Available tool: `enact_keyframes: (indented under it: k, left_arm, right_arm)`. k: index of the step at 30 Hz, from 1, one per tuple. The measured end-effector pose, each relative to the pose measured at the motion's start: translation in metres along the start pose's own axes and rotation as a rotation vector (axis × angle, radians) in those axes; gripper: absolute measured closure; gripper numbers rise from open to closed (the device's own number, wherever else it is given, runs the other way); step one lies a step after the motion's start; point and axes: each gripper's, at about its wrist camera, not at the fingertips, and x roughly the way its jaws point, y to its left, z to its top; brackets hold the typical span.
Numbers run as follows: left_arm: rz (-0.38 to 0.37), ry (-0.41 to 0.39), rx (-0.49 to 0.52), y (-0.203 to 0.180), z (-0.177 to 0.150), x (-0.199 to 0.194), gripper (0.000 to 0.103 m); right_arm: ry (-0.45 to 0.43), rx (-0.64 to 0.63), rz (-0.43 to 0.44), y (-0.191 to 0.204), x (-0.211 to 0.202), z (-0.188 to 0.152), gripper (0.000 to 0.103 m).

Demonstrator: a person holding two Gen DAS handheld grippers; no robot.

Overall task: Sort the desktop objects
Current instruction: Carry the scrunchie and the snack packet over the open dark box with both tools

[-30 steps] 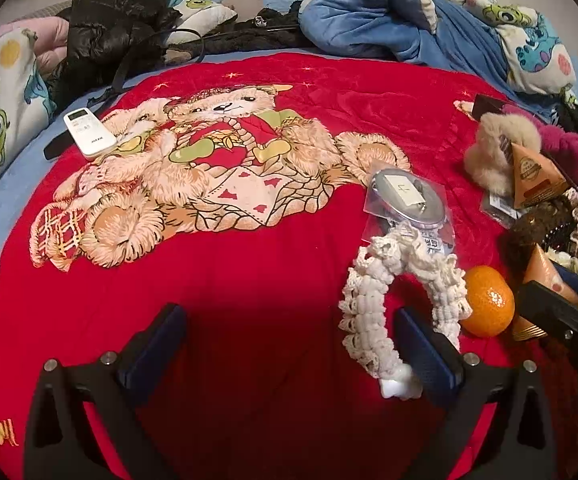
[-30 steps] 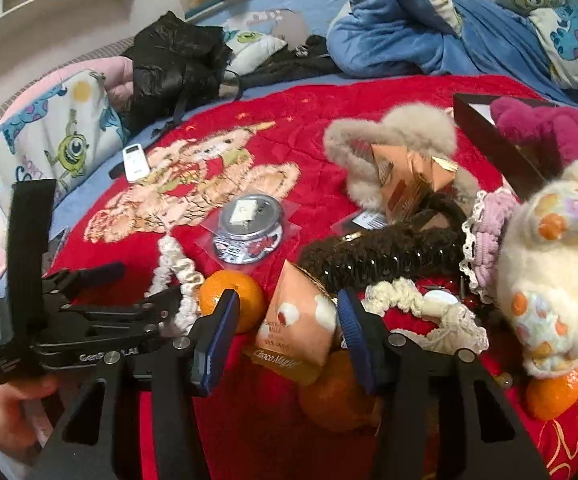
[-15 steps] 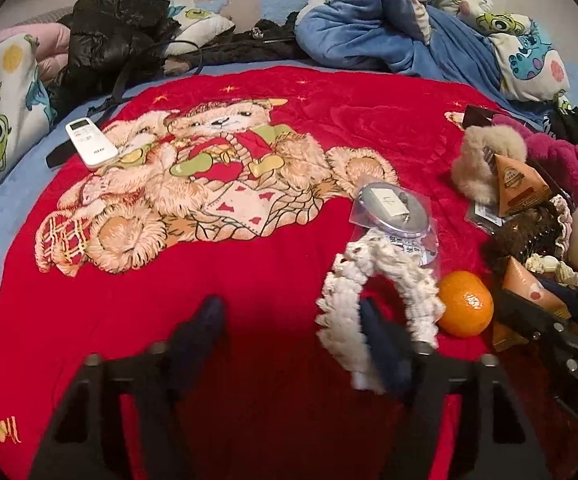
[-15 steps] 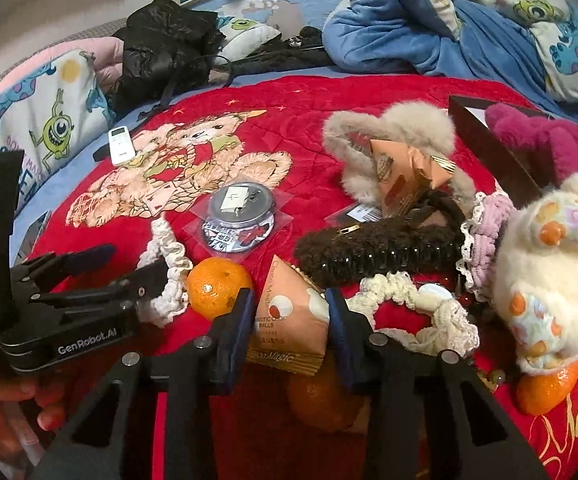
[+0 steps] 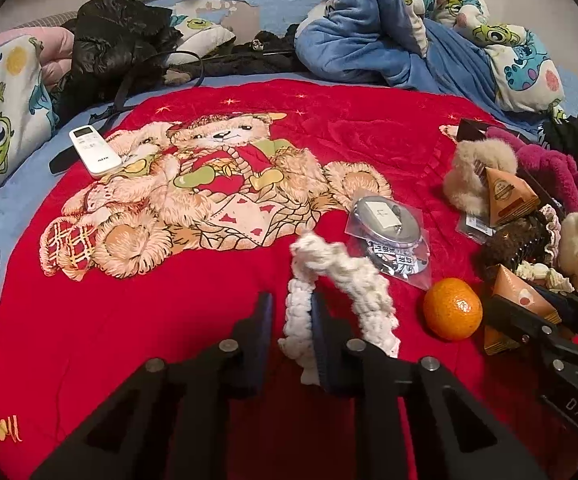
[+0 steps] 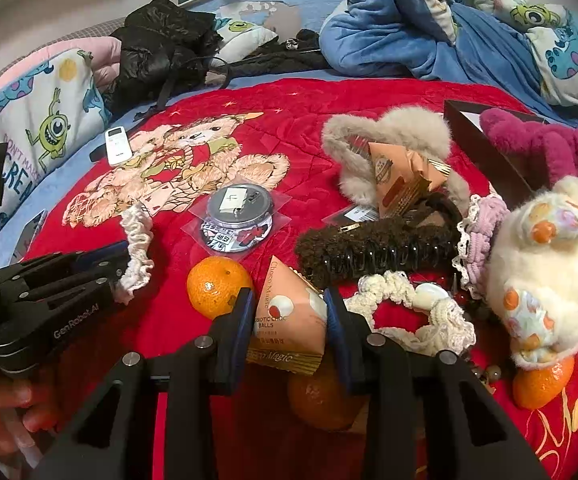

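Observation:
My left gripper (image 5: 291,308) is shut on a cream ruffled scrunchie (image 5: 343,276) that lies on the red bear blanket (image 5: 129,300); it also shows in the right wrist view (image 6: 139,256). My right gripper (image 6: 289,308) is shut on an orange pyramid snack pack (image 6: 289,320) marked "Choco Magic". An orange (image 6: 219,292) sits just left of the pack and another orange (image 6: 321,400) lies under it. The pack and the right gripper show at the right of the left wrist view (image 5: 521,300).
A round badge in a clear bag (image 6: 239,216), a brown hair claw (image 6: 369,248), a beige fluffy clip (image 6: 389,136), a second snack pack (image 6: 397,180), a second cream scrunchie (image 6: 417,312), a plush toy (image 6: 545,280) and a white remote (image 5: 93,152) lie on the blanket.
Both grippers closed: the left on the cream scrunchie, the right on the snack pack. Both views have pulled back a little.

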Motion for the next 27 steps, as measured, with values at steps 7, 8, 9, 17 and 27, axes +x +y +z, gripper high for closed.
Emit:
enact_keyframes:
  k: [7,8,9,17,27]
  left_arm:
    - [-0.03,-0.036,0.006,-0.003,-0.001,-0.014,0.09]
    - [-0.037,-0.037,0.002,-0.003,-0.001,-0.016,0.09]
    - [-0.044,-0.039,0.0,-0.003,-0.001,-0.017,0.09]
    - [-0.073,-0.061,-0.005,-0.004,-0.002,-0.028,0.093]
    - [-0.117,-0.087,0.013,-0.017,-0.005,-0.045,0.093]
  right_arm:
    - [-0.013,0.023,0.002,-0.002,-0.005,0.0,0.072]
    - [-0.014,0.027,0.006,-0.003,-0.005,0.0,0.072]
    - [-0.016,0.031,0.008,-0.003,-0.006,0.0,0.072]
    - [-0.033,0.053,0.032,-0.003,-0.017,0.001,0.073]
    - [-0.069,0.095,0.058,-0.01,-0.033,0.003,0.073]
